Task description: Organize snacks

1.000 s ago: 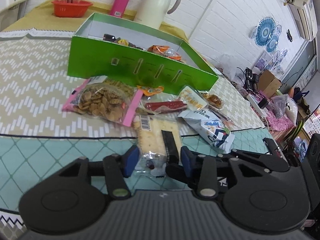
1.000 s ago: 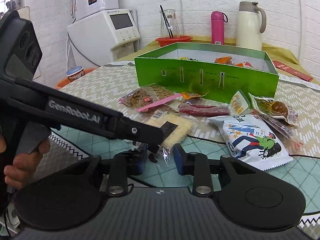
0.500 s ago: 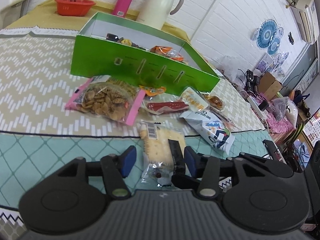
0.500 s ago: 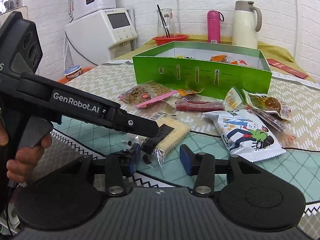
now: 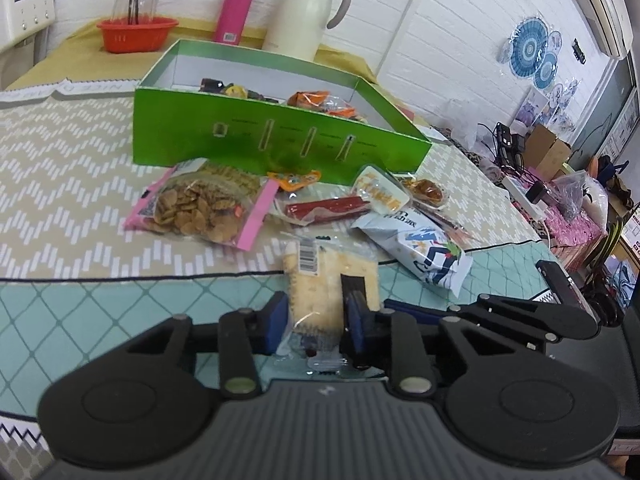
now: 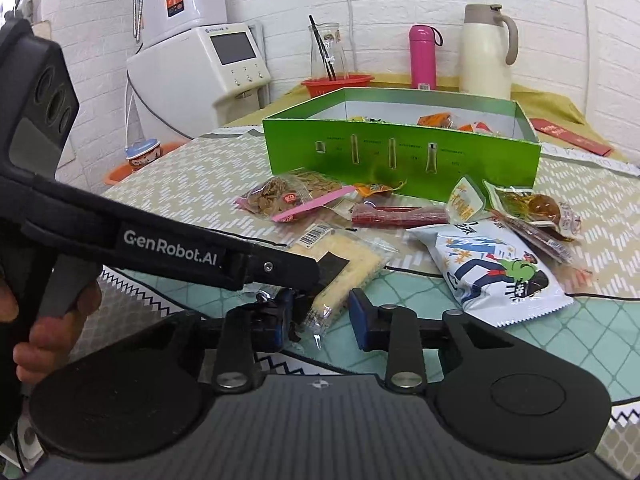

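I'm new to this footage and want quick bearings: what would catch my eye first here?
The bright green box dominates the middle of the table, open-topped with a few snacks already inside. Before it lies a scatter of packets, the white-and-blue chip bag to the right. Nearest the cameras, the left gripper straddles the clear cracker packet, jaws about touching its sides, while the right gripper waits open beside it.

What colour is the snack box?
Bright green outside, white inside; the snack box shows best in the right wrist view.
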Available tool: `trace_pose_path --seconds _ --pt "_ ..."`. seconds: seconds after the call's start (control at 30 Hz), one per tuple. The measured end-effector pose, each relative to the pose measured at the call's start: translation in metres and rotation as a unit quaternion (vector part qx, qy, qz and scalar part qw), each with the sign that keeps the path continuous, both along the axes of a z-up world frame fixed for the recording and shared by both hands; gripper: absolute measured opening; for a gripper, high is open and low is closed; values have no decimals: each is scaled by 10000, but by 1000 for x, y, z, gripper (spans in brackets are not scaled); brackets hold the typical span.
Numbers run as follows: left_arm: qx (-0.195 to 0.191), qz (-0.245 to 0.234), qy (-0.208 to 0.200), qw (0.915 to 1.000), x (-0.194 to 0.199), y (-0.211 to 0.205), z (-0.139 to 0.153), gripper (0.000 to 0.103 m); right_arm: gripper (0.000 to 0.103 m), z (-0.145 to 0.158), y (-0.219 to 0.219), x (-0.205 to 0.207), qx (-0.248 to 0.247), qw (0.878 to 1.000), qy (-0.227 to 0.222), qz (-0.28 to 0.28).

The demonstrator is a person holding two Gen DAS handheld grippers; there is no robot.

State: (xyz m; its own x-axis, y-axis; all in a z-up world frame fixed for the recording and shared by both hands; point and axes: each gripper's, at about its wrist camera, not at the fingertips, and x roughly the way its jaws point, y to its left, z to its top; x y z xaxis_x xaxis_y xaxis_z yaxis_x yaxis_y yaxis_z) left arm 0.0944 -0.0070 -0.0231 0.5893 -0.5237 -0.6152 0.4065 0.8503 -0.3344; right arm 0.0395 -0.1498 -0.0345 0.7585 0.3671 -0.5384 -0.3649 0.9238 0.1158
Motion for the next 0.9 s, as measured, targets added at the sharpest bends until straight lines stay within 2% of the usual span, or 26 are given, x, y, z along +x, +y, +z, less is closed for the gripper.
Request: trace_pose_path --seconds 0.1,0.23,0.37,0.47,0.67,0.9 --pt "-9 2 -171 9999 -10 -2 11 24 55 8 -2 -8 0 9999 -117 -8" --pt "-130 -31 -504 9986 -14 -4 36 24 55 30 -7 -13 32 9987 -501 -35" --pt "-233 -136 -775 9966 5 -14 63 24 55 52 -18 -2 -16 9957 -918 -127" --pt "-256 -226 -831 9960 28 -29 75 24 55 62 -31 15 -9 9938 -1076 -263" --pt "-283 -438 -728 9960 83 -62 87 24 55 70 -61 55 161 9921 -1075 -630" --pt "-287 -435 -426 9977 135 -82 77 24 55 65 -79 98 232 9939 -735 -786"
